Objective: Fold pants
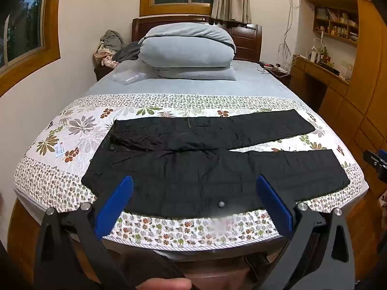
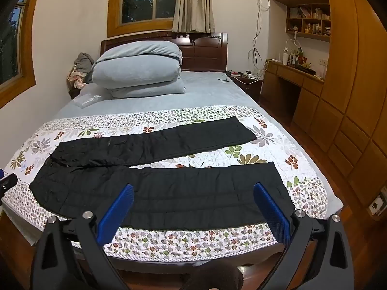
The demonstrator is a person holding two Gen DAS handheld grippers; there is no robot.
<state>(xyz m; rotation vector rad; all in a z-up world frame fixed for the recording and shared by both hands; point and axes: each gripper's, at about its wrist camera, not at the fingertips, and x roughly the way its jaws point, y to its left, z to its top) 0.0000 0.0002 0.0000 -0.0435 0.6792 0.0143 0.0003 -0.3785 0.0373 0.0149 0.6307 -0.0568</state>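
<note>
Black pants (image 1: pixel 193 166) lie flat across the floral quilt (image 1: pixel 72 125) on the bed, waist to the left, both legs spread apart toward the right. They also show in the right wrist view (image 2: pixel 169 188). My left gripper (image 1: pixel 194 181) is open and empty, held above the near edge over the hip area. My right gripper (image 2: pixel 193 188) is open and empty, held above the near leg. Part of the right gripper's body (image 1: pixel 377 162) shows at the right edge of the left wrist view.
Folded grey-blue bedding (image 1: pixel 188 50) is stacked at the headboard. A clear plastic bag (image 1: pixel 128 76) lies on the grey sheet. A wooden desk and cabinets (image 2: pixel 338 96) stand to the right. A clothes pile (image 1: pixel 108 48) sits at the far left.
</note>
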